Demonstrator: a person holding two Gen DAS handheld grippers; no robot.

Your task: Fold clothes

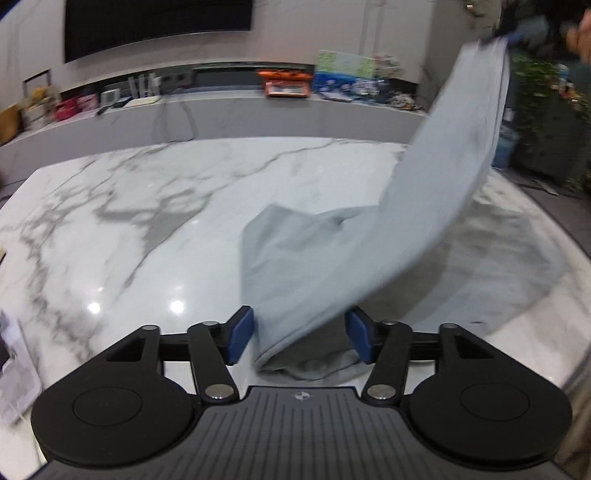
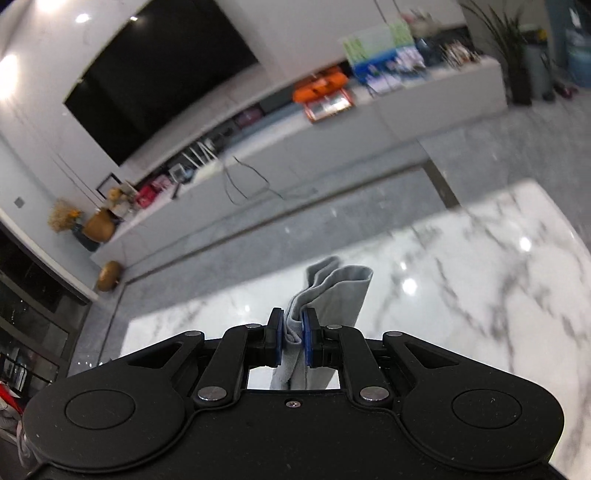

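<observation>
Left gripper (image 1: pixel 299 341) parted — right gripper (image 2: pixel 293 341) clamped.

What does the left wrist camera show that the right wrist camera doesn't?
Only the left wrist view: the left hand-held gripper standing open around a grey garment that stretches up to the far right. Only the right wrist view: the right hand-held gripper shut on a bunched edge of that cloth, plus the grey floor. Both: the marble table, the dark screen and the cluttered shelf.

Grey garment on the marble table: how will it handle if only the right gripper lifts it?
Likely floppy: the grey garment sags in a long drape from the right gripper, shut on a bunched edge. Probably light, since a narrow pinch carries it. It may slide on the glossy marble table; the left gripper is open around it.
</observation>
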